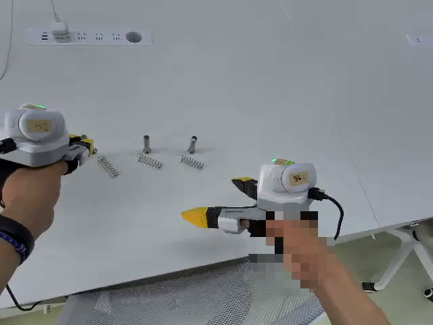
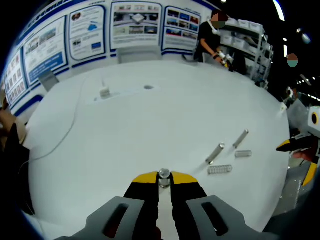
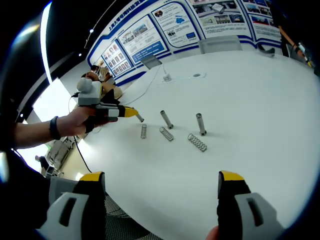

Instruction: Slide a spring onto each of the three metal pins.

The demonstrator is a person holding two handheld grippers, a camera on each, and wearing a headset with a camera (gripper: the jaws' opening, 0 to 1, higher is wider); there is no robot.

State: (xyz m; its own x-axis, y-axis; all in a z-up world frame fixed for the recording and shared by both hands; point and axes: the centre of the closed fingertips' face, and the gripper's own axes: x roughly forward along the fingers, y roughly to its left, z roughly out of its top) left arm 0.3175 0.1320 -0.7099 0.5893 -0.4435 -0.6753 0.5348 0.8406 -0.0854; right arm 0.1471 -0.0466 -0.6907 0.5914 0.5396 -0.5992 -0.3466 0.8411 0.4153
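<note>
Table: smooth matte white tabletop (image 1: 270,101).
Pins: two short silver metal pins (image 1: 146,143) stand upright mid-table; third pin (image 2: 163,174) is pinched at the left gripper (image 2: 163,181) tips.
Springs: three coiled wire springs (image 1: 150,161) lie at the pins' 6 o'clock.
Right gripper (image 3: 161,176): yellow-tipped jaws spread wide, empty.
Around: white power strip (image 1: 88,36) at 11 o'clock.

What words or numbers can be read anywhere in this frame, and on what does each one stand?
"5" plus a blurred second digit: the yellow sticker on the right hand-held gripper.
Too blurred to read: the yellow label on the left hand-held gripper, which grips a metal pin.
Too small to read: the wall posters.
No readable marking: the power strip.
</note>
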